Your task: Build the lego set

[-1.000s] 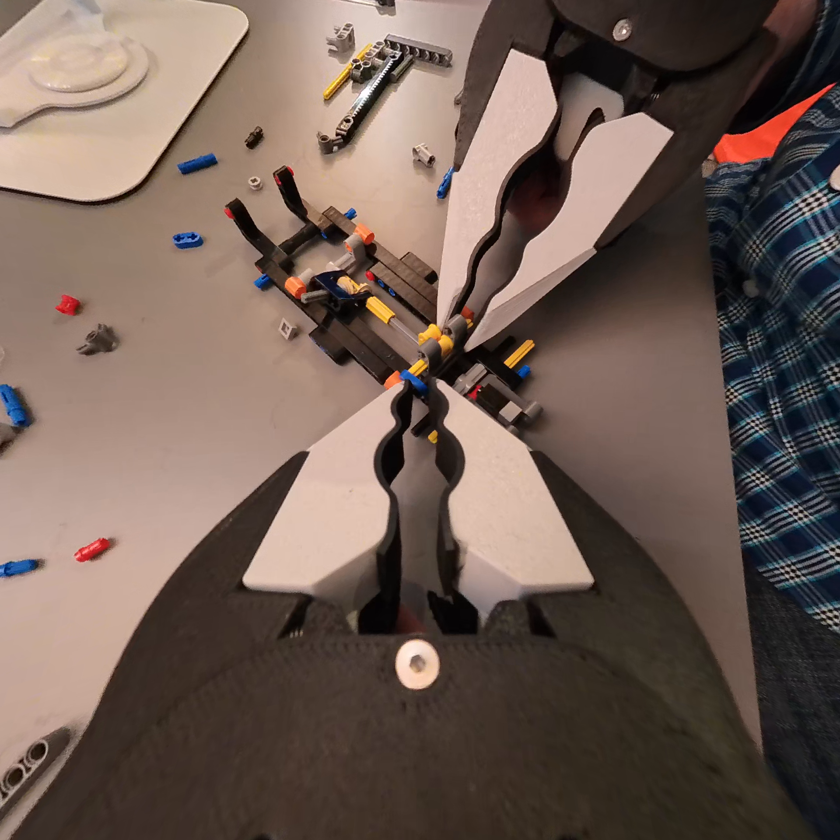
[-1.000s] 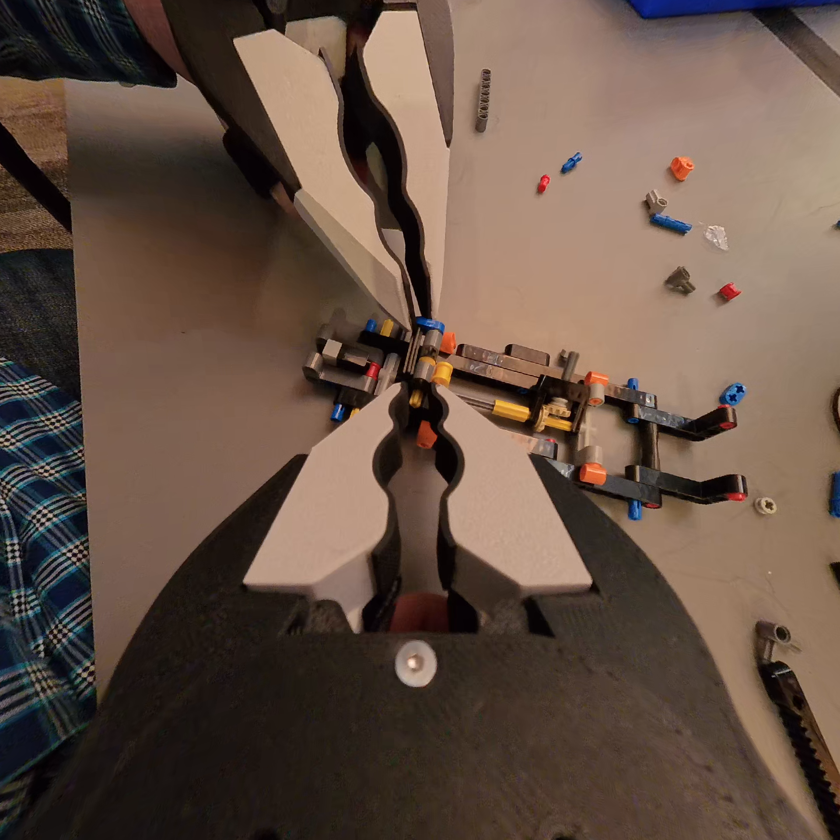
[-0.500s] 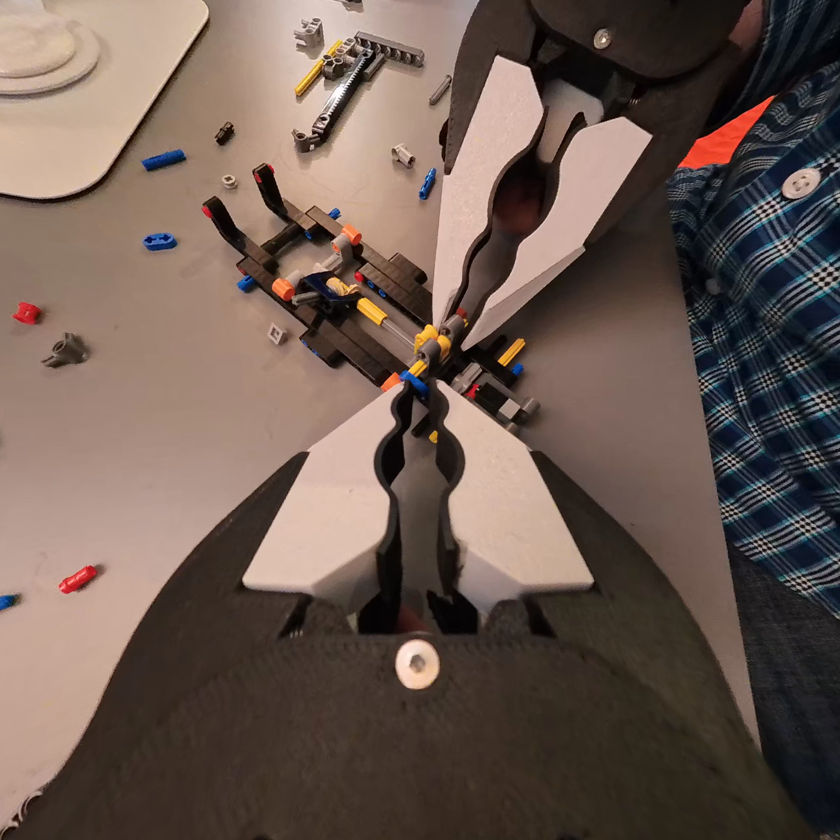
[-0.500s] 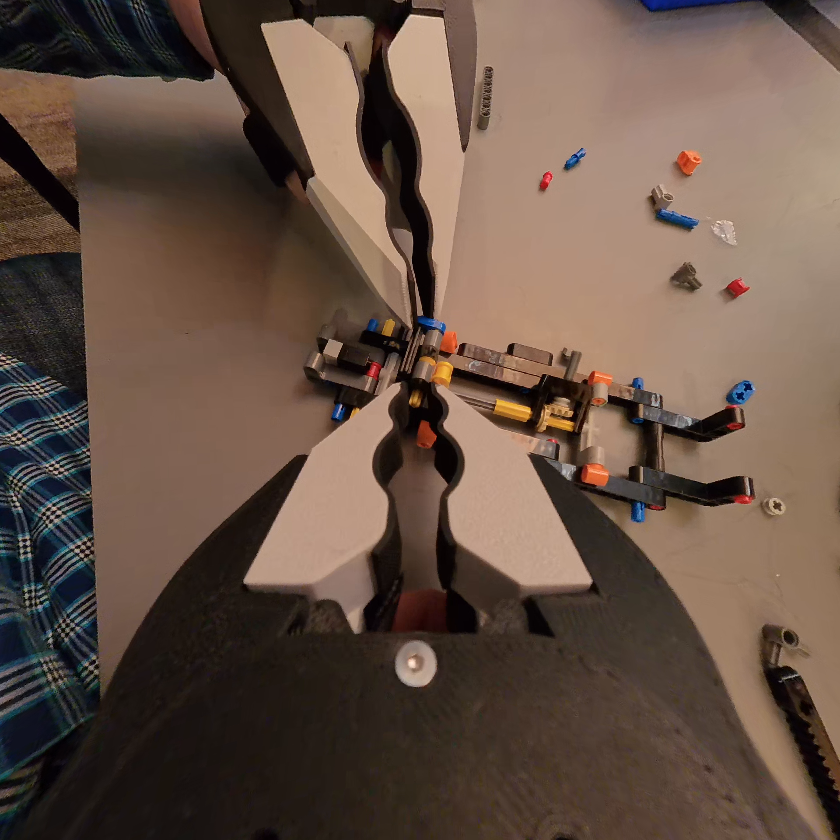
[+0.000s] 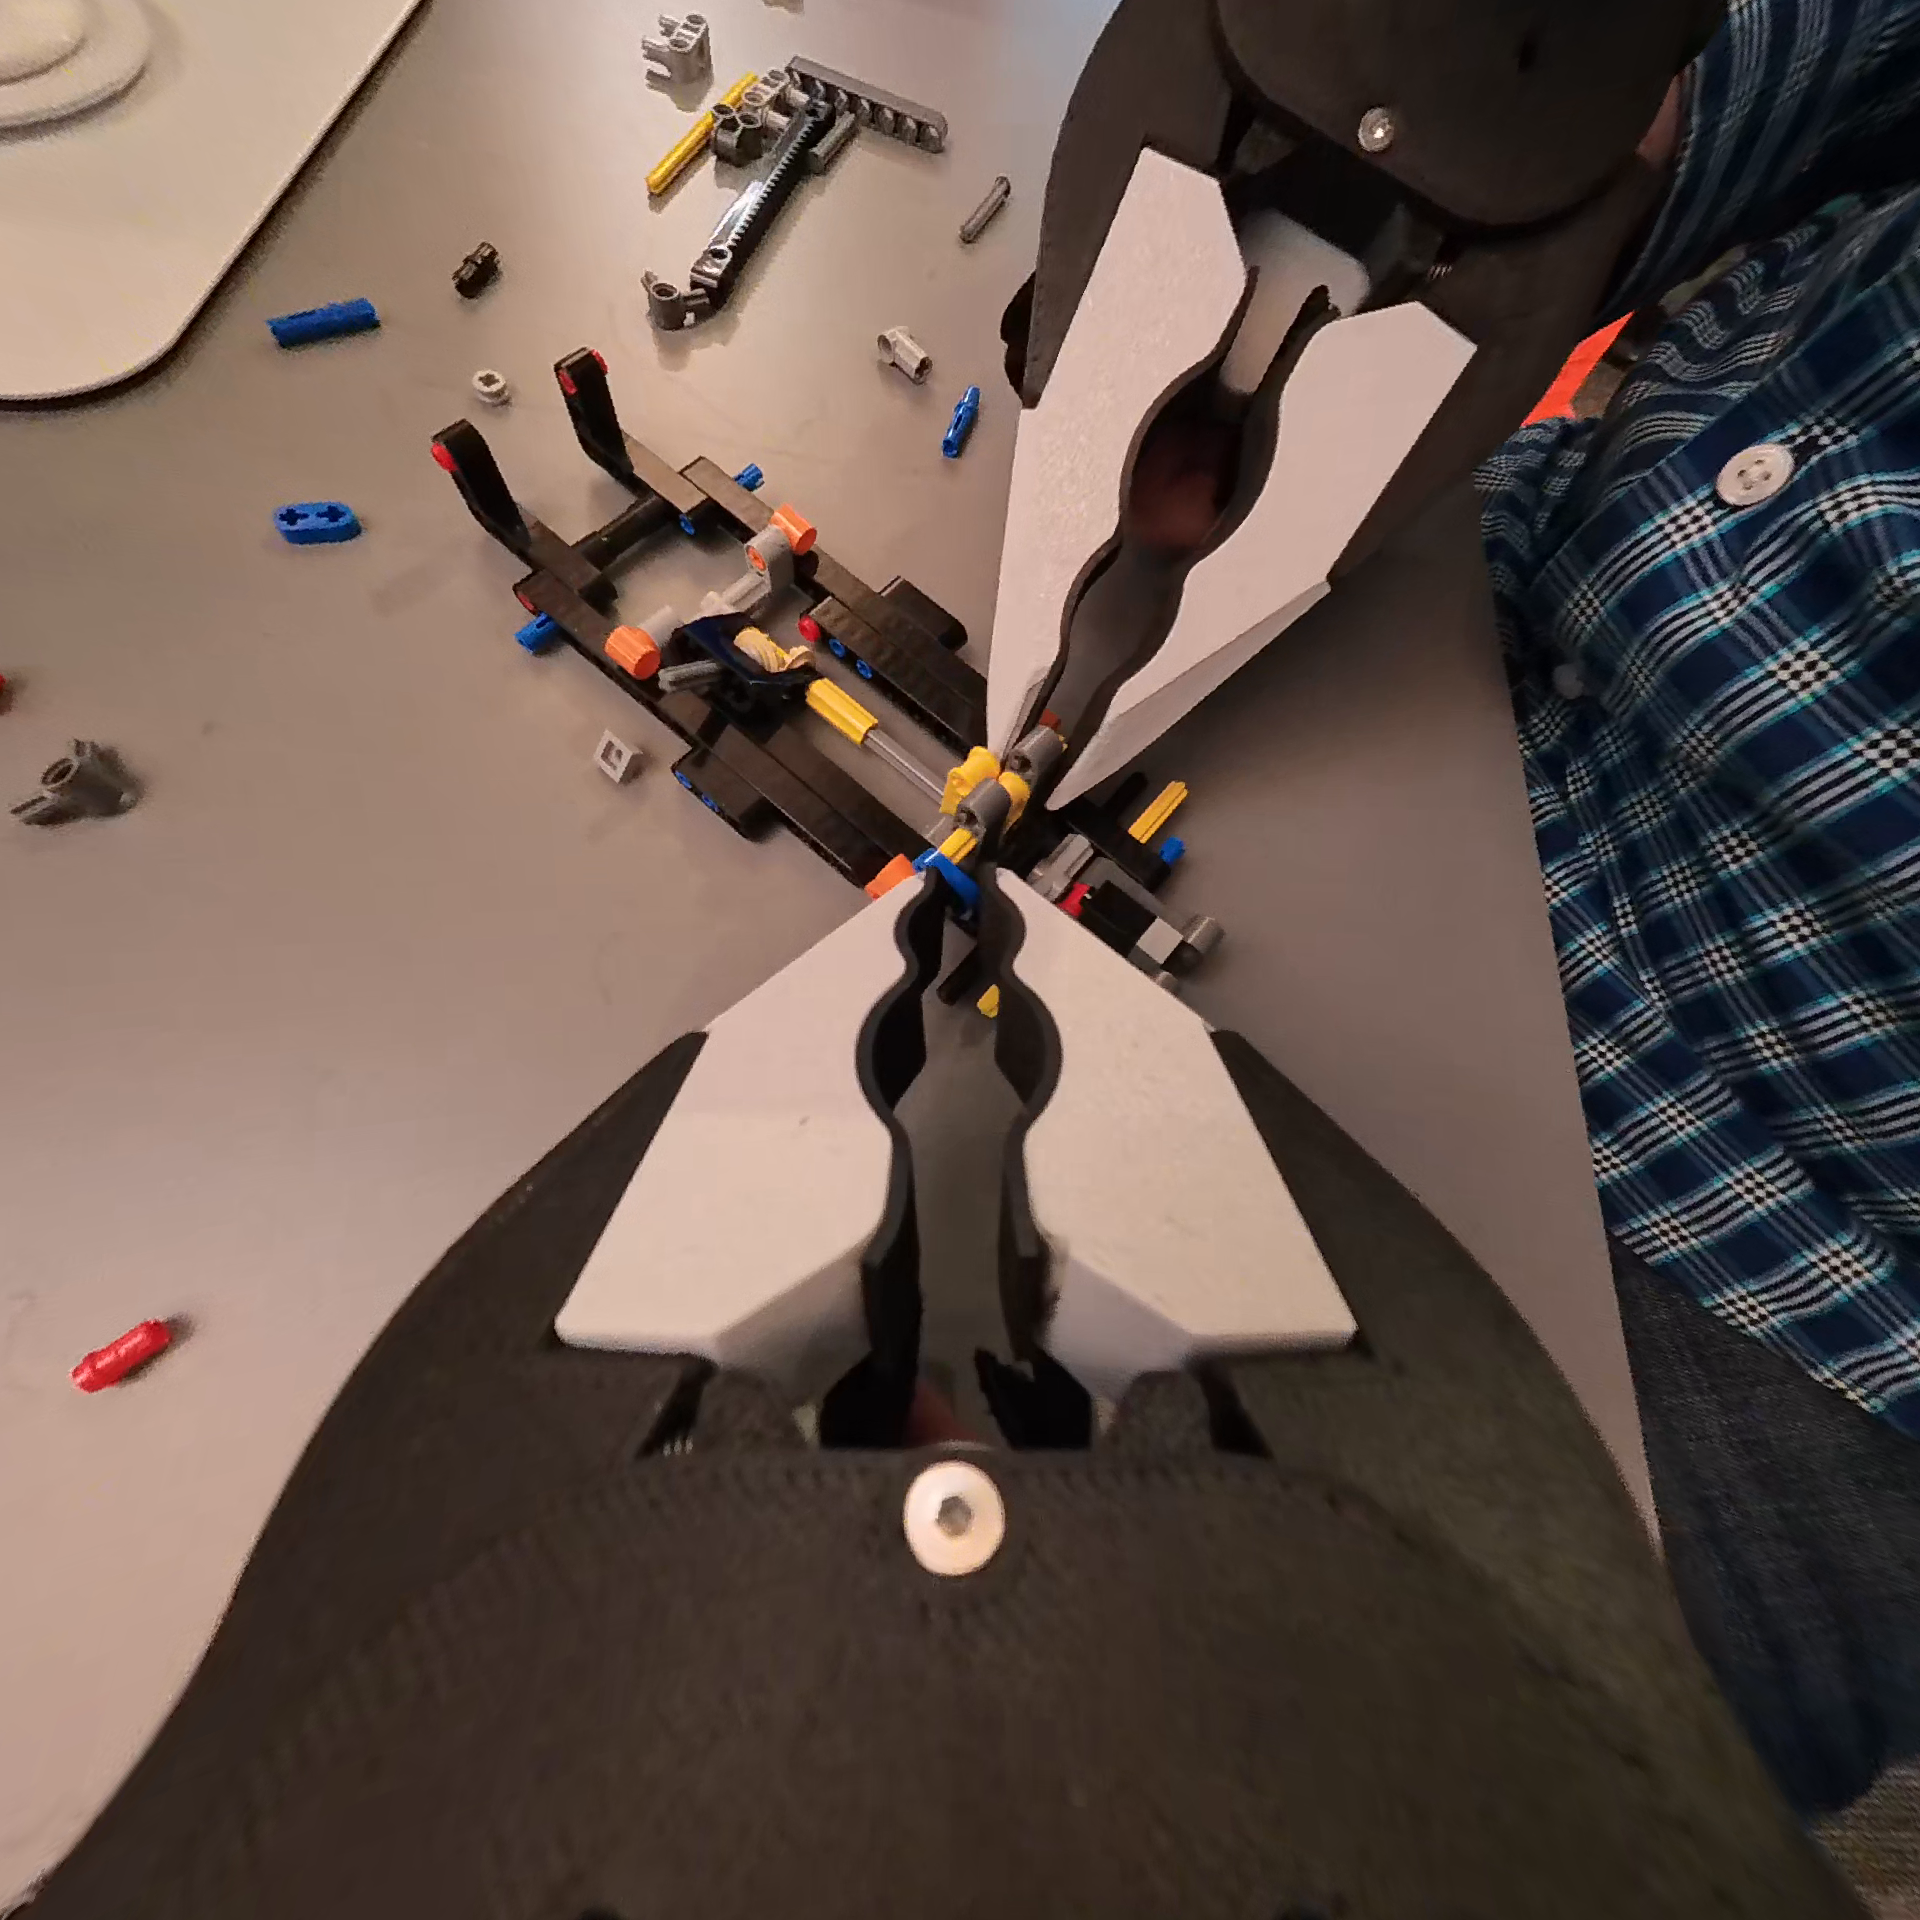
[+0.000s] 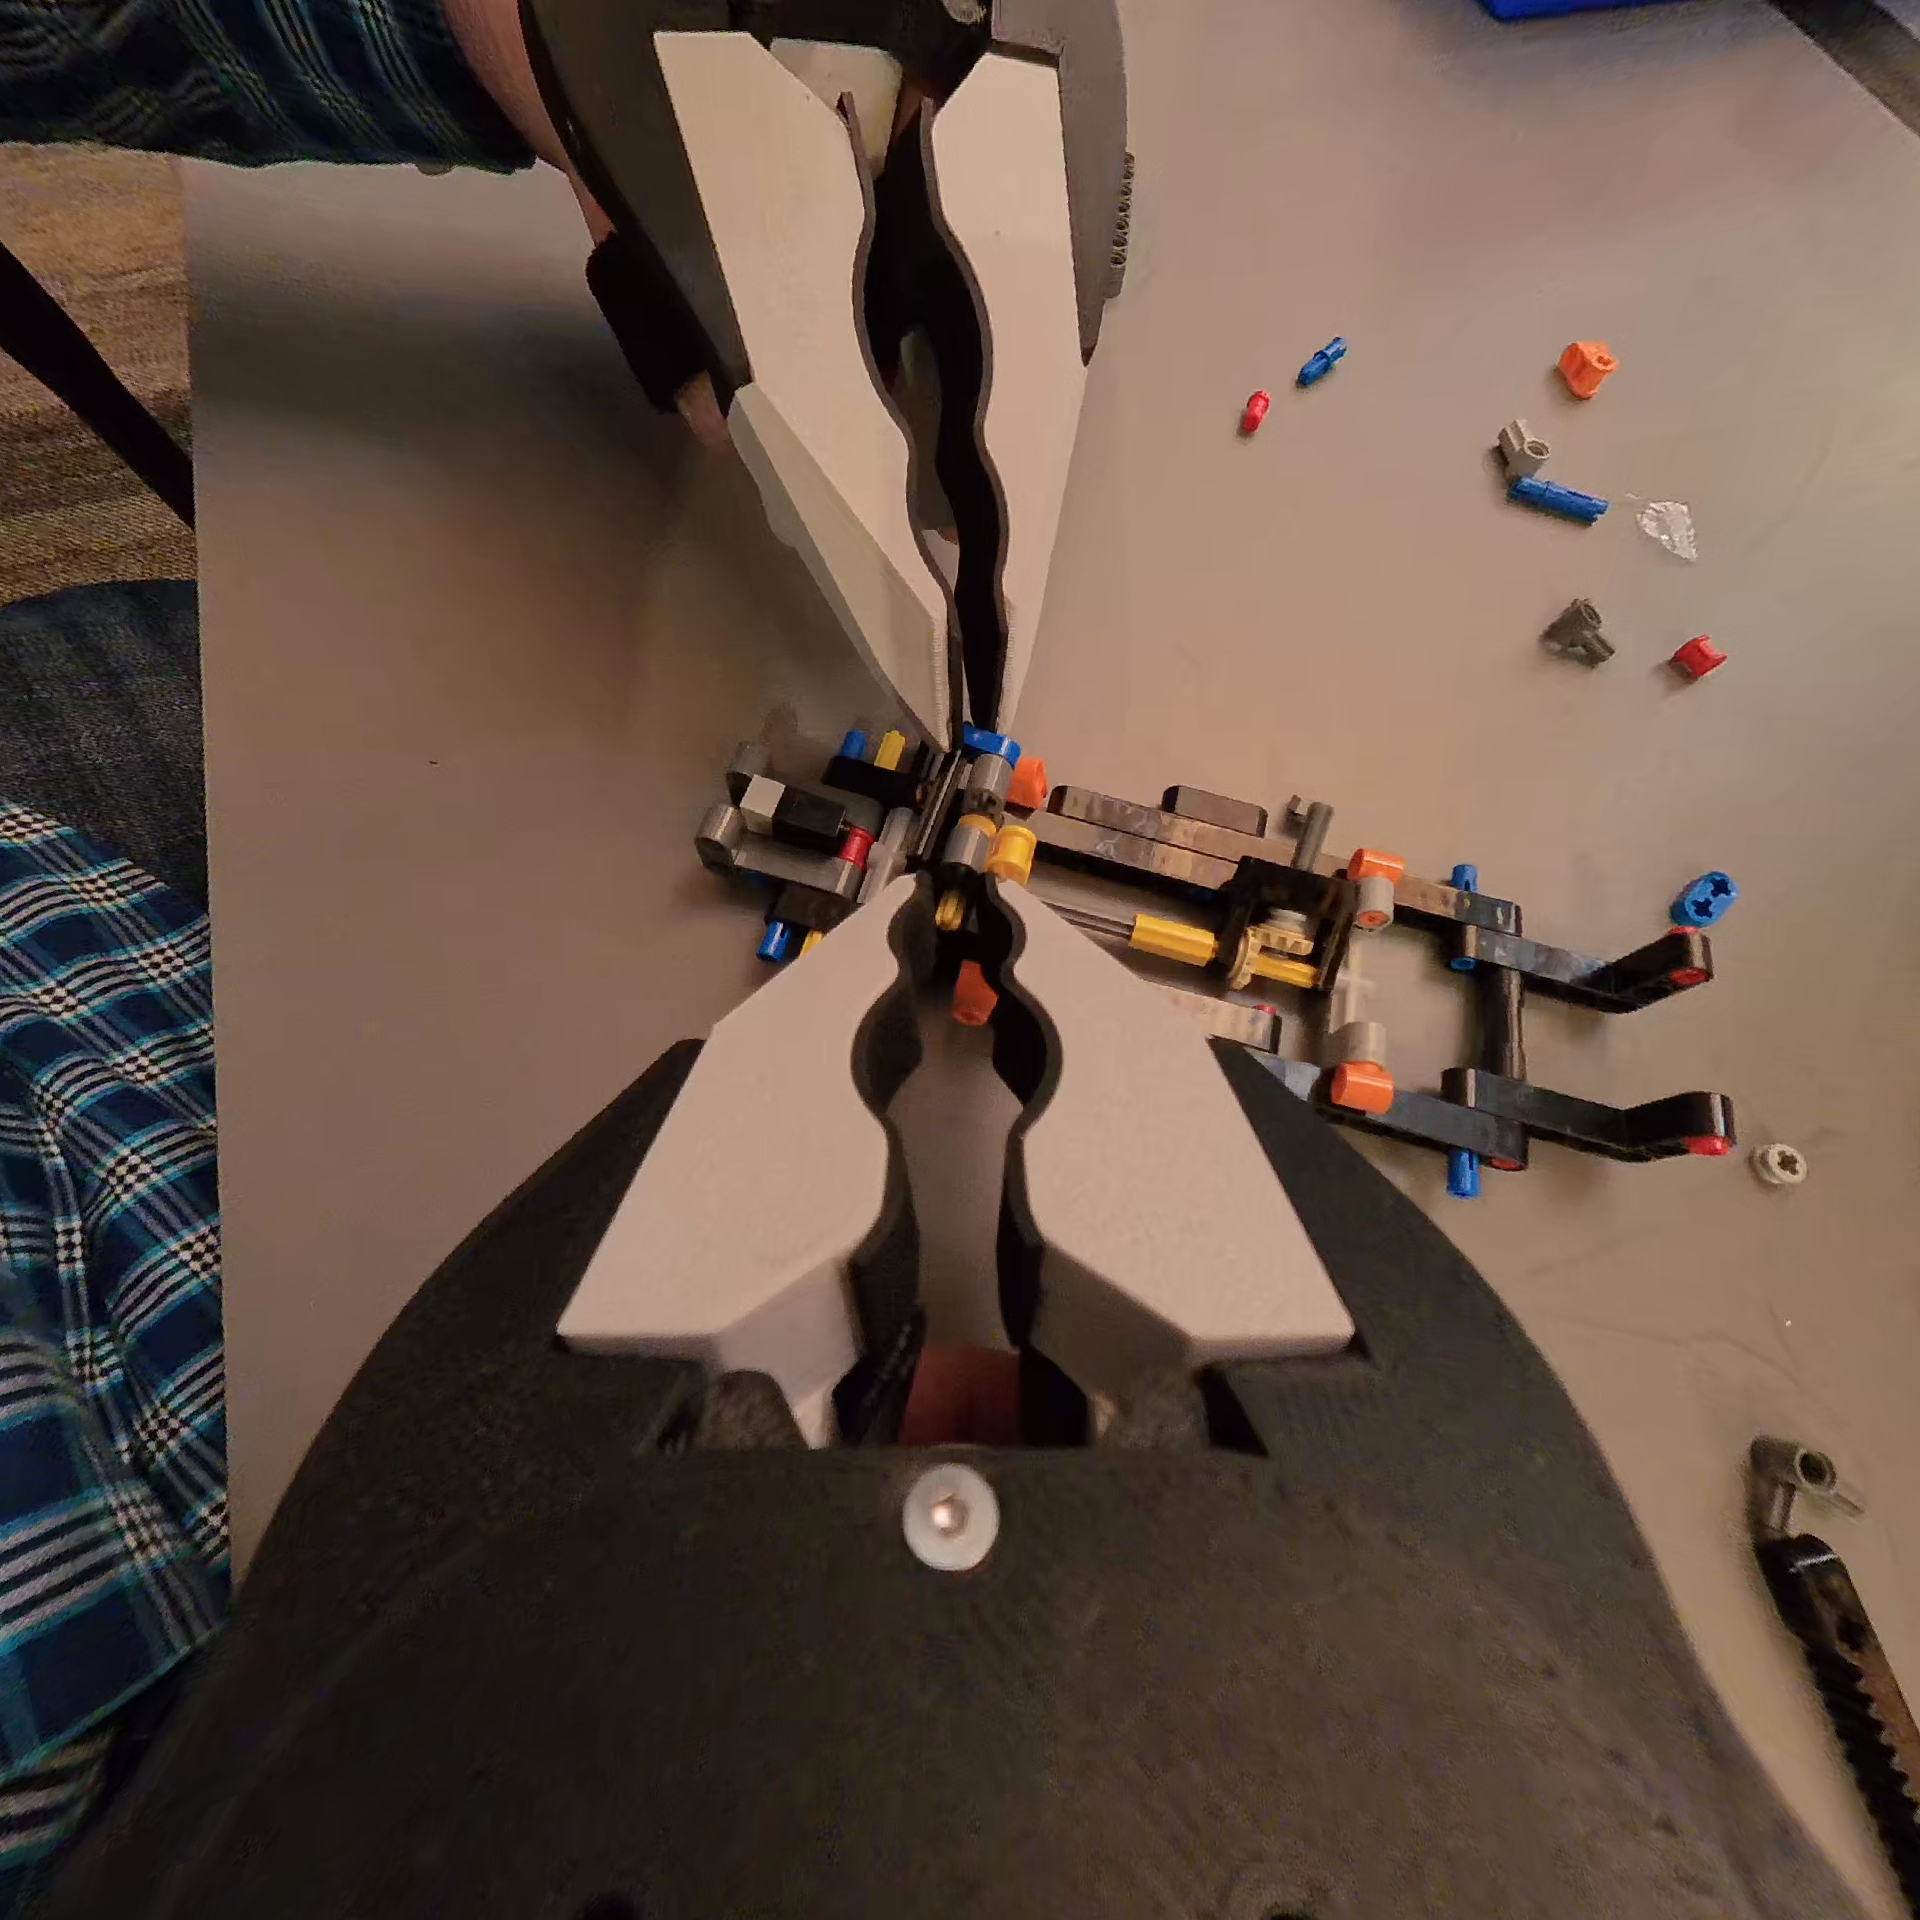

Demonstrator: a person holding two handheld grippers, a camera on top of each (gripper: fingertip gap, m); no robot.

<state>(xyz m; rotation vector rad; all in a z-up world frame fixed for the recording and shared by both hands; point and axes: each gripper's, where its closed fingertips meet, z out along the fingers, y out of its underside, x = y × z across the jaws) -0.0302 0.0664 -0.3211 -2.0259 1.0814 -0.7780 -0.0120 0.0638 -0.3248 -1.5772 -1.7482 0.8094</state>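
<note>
Left gripper [image 5: 961,883] pinched narrow on the near edge of the lego chassis [image 5: 727,644], at a blue pin. Right gripper [image 6: 961,894] closed narrow on the opposite side, around the yellow and grey cross-axle. Chassis flat on the grey table [image 5: 312,987], mid-scene. Loose blue, red and grey pieces scattered left; black toothed rack [image 5: 758,197] far behind.

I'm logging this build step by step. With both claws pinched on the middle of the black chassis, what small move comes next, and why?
Probably press the two claws gently toward each other. The left claw and right claw both pinch the cross axle with its grey and yellow bushes on the chassis from opposite sides, so seating that axle looks likeliest.
</note>
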